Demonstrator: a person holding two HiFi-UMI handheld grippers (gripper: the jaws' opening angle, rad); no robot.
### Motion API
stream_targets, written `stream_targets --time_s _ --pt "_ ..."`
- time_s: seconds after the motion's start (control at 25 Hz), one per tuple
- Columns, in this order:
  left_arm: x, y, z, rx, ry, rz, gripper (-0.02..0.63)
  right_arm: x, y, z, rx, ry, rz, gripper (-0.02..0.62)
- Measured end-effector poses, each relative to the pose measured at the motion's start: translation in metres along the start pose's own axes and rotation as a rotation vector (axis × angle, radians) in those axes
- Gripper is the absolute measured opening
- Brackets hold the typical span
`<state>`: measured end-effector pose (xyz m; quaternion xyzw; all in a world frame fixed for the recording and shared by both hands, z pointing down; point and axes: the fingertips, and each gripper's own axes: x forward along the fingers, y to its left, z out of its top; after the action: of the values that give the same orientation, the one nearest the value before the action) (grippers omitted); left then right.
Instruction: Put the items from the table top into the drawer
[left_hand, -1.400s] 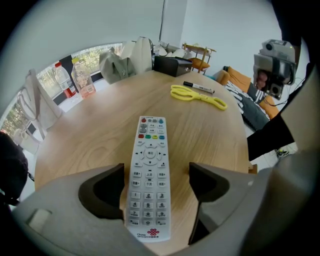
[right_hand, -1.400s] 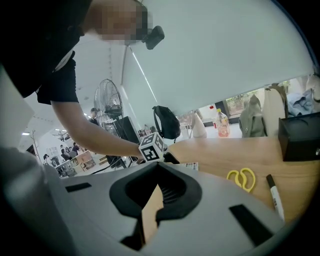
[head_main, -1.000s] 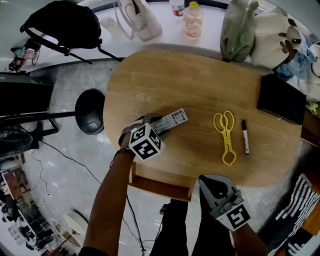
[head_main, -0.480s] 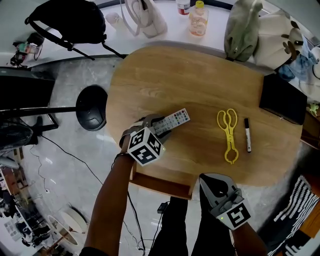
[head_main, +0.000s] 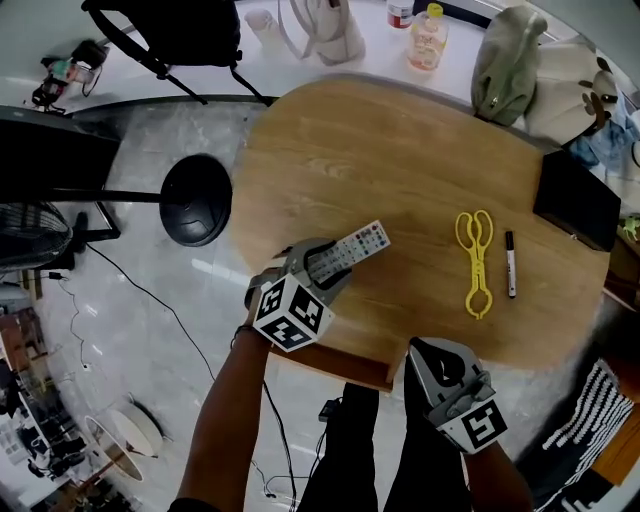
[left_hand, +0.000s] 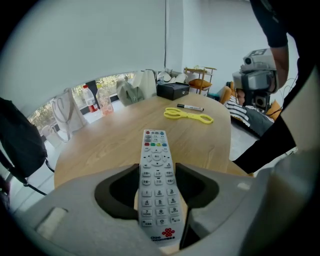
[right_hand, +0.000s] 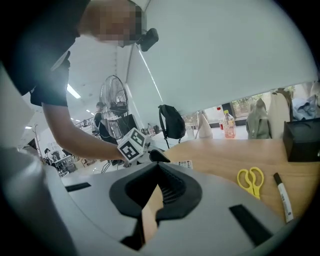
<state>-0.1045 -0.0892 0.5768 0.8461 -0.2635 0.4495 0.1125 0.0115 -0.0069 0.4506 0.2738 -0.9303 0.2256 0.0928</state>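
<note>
A white remote (head_main: 352, 248) is clamped between the jaws of my left gripper (head_main: 318, 264) at the table's near left. Its button side faces up and its far end sticks out past the fingers. In the left gripper view the remote (left_hand: 154, 147) runs straight between the pads of the left gripper (left_hand: 156, 172). Yellow scissors (head_main: 474, 262) and a black marker (head_main: 511, 264) lie on the table to the right. My right gripper (head_main: 424, 352) hangs shut and holds nothing, just off the table's near edge. A wooden drawer (head_main: 335, 362) shows under that edge.
The round wooden table (head_main: 400, 150) has a black box (head_main: 572, 210) at its right edge. Bags and a bottle (head_main: 428, 40) stand on the white ledge behind. A black stool base (head_main: 195, 200) and cables are on the floor to the left.
My left gripper has risen with the remote in it and drawn a little toward the table's near edge. The right gripper has barely shifted and stays shut.
</note>
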Motion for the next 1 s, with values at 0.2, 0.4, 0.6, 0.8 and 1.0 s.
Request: stream_targets --time_s 0.2,0.4,0.6,0.8,1.0 --pt "-0.029 -0.015 -0.008 0.019 -0.039 0.028 0.239 0.003 0.013 0.002 -0.039 -0.02 -0.028 -0.003" --pt "-0.055 -0.038 -0.024 0.042 -0.067 0.026 0.239 -0.002 0.019 0.005 -0.077 -0.04 -0.1 -0.003" --pt "-0.068 -0.069 -0.033 0.072 -0.09 0.018 0.239 -0.017 0.011 0.003 -0.089 -0.073 -0.17 -0.003" --pt "-0.077 -0.103 -0.034 0.107 -0.113 -0.018 0.239 -0.027 0.021 -0.005 -0.068 -0.068 -0.175 -0.003" --pt "-0.074 -0.138 -0.043 0.158 -0.104 -0.066 0.238 -0.039 0.026 -0.017 -0.054 -0.059 -0.162 -0.003"
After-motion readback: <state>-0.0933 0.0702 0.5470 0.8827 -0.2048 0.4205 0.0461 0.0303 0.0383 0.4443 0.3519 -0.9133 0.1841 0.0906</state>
